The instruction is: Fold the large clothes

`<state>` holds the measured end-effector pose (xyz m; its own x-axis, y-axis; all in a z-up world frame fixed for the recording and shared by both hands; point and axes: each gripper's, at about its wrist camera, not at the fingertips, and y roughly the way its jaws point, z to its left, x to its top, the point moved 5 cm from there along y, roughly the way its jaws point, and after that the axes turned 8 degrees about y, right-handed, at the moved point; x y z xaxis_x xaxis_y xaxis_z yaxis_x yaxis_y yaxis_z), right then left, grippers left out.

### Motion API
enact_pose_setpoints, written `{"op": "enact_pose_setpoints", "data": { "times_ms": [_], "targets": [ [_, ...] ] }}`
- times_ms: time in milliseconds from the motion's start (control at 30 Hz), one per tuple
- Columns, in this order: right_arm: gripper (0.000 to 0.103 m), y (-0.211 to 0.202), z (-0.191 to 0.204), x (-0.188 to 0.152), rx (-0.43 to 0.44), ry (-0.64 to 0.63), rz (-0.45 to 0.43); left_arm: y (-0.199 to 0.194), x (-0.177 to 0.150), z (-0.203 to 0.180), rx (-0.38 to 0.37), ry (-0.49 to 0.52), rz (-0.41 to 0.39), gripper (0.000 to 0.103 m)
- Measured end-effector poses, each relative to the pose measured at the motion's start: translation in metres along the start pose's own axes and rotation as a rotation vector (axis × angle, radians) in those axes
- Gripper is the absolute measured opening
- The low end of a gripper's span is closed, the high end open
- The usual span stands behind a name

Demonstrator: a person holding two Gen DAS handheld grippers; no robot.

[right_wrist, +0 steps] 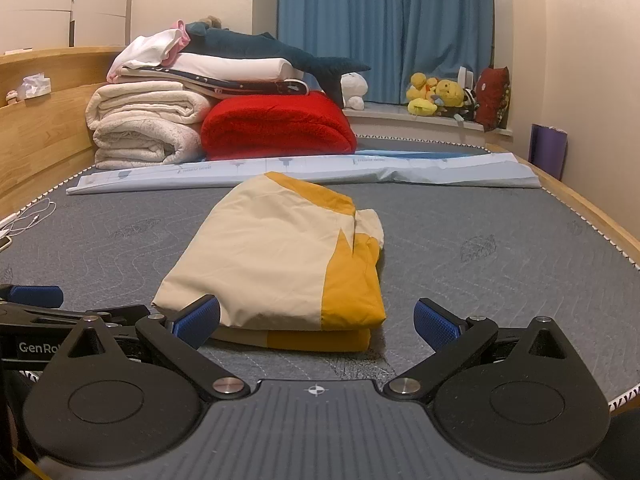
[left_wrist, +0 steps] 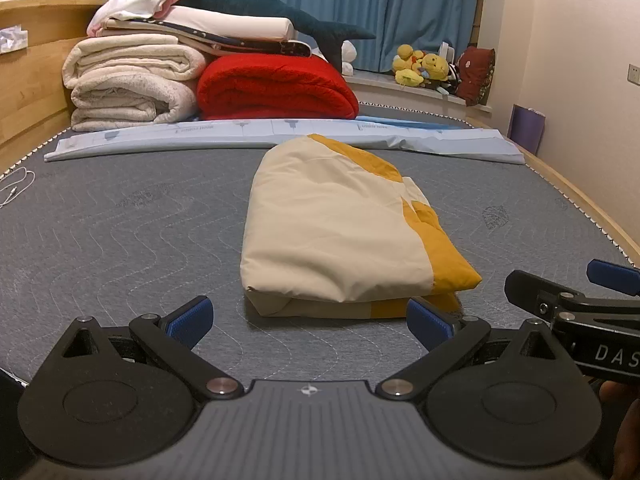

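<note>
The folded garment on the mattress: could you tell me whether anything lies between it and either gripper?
Nothing visible does. Only bare mattress lies between the folded garment and the open left gripper and open right gripper.

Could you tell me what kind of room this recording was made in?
Most likely a bedroom. The folded cream and yellow cloth lies on a bare quilted mattress in a wooden bed frame, with folded blankets stacked near the headboard and plush toys on the windowsill by blue curtains.

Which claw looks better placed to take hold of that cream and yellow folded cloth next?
Probably the right claw: the folded cloth sits squarely between its open fingers. The left claw, also open, has the cloth off toward its right finger.
</note>
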<state>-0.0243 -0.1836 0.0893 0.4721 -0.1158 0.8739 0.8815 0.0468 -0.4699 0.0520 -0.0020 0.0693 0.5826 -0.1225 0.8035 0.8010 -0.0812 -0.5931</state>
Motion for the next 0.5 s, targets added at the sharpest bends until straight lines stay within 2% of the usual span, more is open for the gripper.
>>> {"op": "enact_pose_setpoints", "data": {
  "times_ms": [500],
  "targets": [
    [0.102, 0.0, 0.0005, -0.0009, 0.0, 0.001, 0.003, 0.0017, -0.0015, -0.0022, 0.0, -0.004, 0.004, 0.103]
  ]
}}
